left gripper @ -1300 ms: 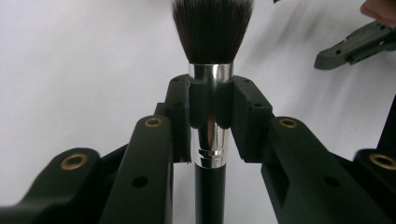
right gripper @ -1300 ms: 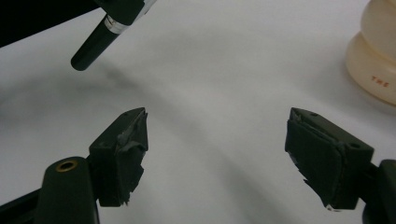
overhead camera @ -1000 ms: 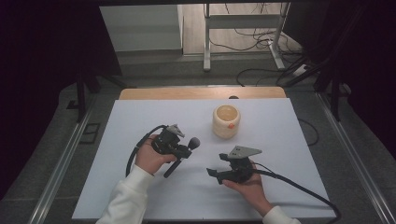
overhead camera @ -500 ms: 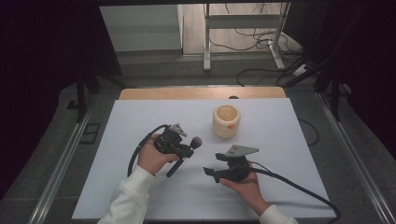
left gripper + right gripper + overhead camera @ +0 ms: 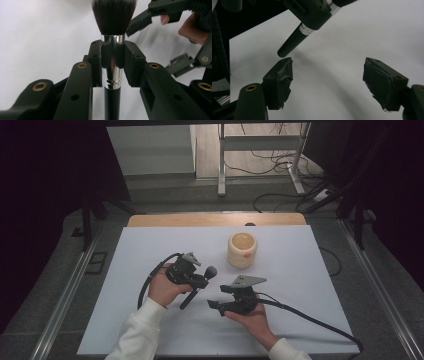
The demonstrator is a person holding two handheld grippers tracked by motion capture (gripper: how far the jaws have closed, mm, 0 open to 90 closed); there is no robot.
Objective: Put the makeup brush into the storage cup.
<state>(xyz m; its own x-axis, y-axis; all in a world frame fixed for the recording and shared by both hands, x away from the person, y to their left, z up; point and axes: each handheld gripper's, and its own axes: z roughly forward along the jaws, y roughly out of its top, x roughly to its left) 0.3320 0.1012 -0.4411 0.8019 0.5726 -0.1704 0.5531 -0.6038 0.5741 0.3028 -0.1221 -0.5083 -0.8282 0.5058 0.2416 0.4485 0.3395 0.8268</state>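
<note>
My left gripper (image 5: 201, 279) is shut on a makeup brush (image 5: 210, 271) at its silver ferrule (image 5: 112, 72). The brush has dark bristles (image 5: 113, 15) and a black handle (image 5: 186, 301) that slants down towards the person. My right gripper (image 5: 216, 304) stands open just right of the handle's end, pointing left, with nothing between its fingers. In the right gripper view (image 5: 330, 80) the tip of the handle (image 5: 287, 48) hangs just above the left pad (image 5: 280, 75), apart from it.
A cream cup (image 5: 242, 250) with an orange spot stands on the white tabletop (image 5: 310, 280), behind the two hands. A cable (image 5: 310, 320) trails from the right gripper to the table's front right corner. Metal rails run along both sides of the table.
The right hand has slid a little to the left, closer to the end of the brush handle. The left hand and the brush have stayed put.
</note>
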